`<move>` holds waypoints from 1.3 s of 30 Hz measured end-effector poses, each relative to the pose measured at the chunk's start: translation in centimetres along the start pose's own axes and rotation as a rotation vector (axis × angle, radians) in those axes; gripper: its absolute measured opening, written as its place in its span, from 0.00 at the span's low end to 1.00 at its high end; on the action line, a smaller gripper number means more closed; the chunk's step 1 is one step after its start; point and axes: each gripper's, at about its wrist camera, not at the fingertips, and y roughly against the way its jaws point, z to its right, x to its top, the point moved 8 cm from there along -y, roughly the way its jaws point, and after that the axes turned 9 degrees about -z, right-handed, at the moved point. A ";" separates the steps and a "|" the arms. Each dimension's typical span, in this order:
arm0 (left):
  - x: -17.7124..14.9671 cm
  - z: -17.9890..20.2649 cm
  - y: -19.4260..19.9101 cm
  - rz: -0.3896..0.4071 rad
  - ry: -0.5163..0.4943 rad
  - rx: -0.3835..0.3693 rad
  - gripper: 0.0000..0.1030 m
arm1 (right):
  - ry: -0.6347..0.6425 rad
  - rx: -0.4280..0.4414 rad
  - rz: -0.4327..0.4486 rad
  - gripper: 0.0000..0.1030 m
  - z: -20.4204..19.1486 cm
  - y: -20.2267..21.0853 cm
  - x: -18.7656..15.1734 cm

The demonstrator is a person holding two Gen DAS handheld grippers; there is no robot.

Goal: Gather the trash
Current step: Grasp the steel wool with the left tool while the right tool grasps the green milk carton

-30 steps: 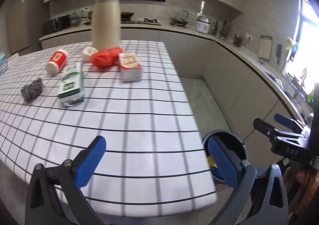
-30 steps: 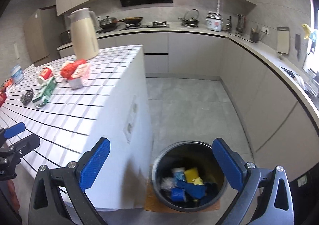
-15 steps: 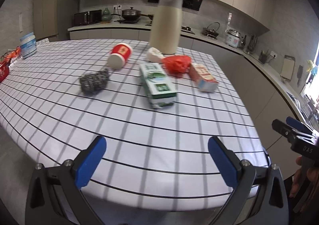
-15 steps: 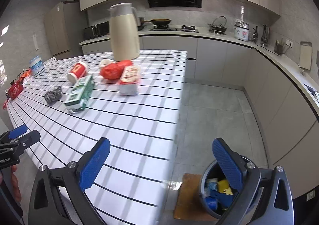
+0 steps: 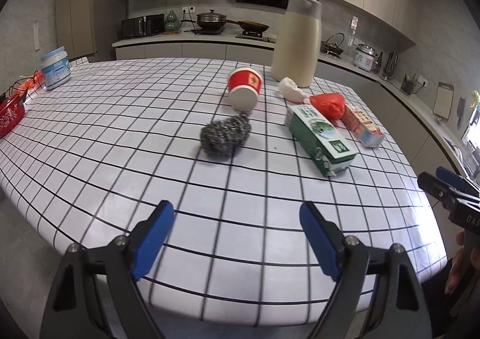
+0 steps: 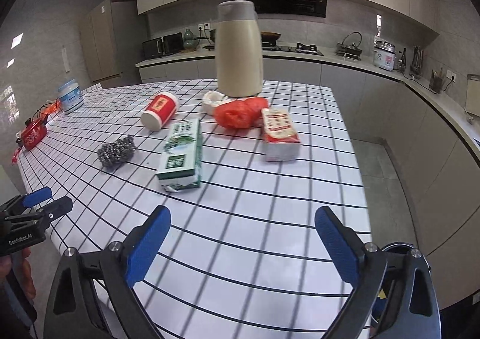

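Trash lies on the checked table [image 5: 120, 134]: a steel wool ball [image 5: 225, 134] [image 6: 117, 151], a green carton [image 5: 319, 138] [image 6: 181, 151], a tipped red paper cup [image 5: 243, 87] [image 6: 160, 110], a red plastic bag [image 5: 328, 105] [image 6: 240, 112], a red-white carton [image 5: 363, 125] [image 6: 280, 134] and crumpled white paper [image 5: 289, 89] [image 6: 211, 100]. My left gripper [image 5: 237, 237] is open and empty over the near table edge. My right gripper [image 6: 243, 244] is open and empty, also short of the trash. The bin [image 6: 399, 252] shows only as a rim behind the right finger.
A tall cream thermos jug [image 5: 297, 41] [image 6: 238, 49] stands behind the trash. A white-blue jar [image 5: 55, 71] [image 6: 70, 95] and a red pot [image 5: 9, 113] [image 6: 31, 134] sit at the table's left side. Kitchen counters run along the back and right.
Both grippers have swung away from the floor bin and toward the table. The trash now sits closer and more centred in both views; the bin has dropped out of the left view.
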 end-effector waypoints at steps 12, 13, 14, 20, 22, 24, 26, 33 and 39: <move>0.8 -3.1 -1.6 -0.015 0.022 -0.012 0.78 | 0.060 0.043 -0.029 0.85 -4.8 -2.3 1.8; 1.0 -3.1 -1.7 -0.014 0.021 -0.014 0.78 | 0.062 0.048 -0.030 0.84 -5.0 -2.7 1.9; 1.2 -3.2 -1.9 -0.015 0.021 -0.013 0.77 | 0.064 0.054 -0.032 0.84 -5.2 -3.0 2.1; 2.9 -3.8 -3.7 -0.028 0.018 0.002 0.77 | 0.079 0.090 -0.043 0.81 -6.4 -5.4 3.6; 3.5 -3.7 -4.4 -0.033 0.014 0.002 0.77 | 0.084 0.100 -0.055 0.80 -6.6 -6.6 4.2; 4.2 -3.6 -5.2 -0.039 0.012 0.002 0.77 | 0.088 0.112 -0.064 0.78 -6.6 -7.5 4.8; 4.9 -3.5 -5.8 -0.042 0.015 -0.002 0.77 | 0.090 0.121 -0.069 0.77 -6.6 -8.3 5.4; 6.1 -2.7 -8.0 -0.058 0.005 -0.014 0.76 | 0.118 0.156 -0.097 0.77 -7.2 -10.7 6.7; 7.0 -2.3 -9.8 -0.084 0.013 -0.030 0.70 | 0.151 0.167 -0.134 0.71 -8.0 -13.6 7.3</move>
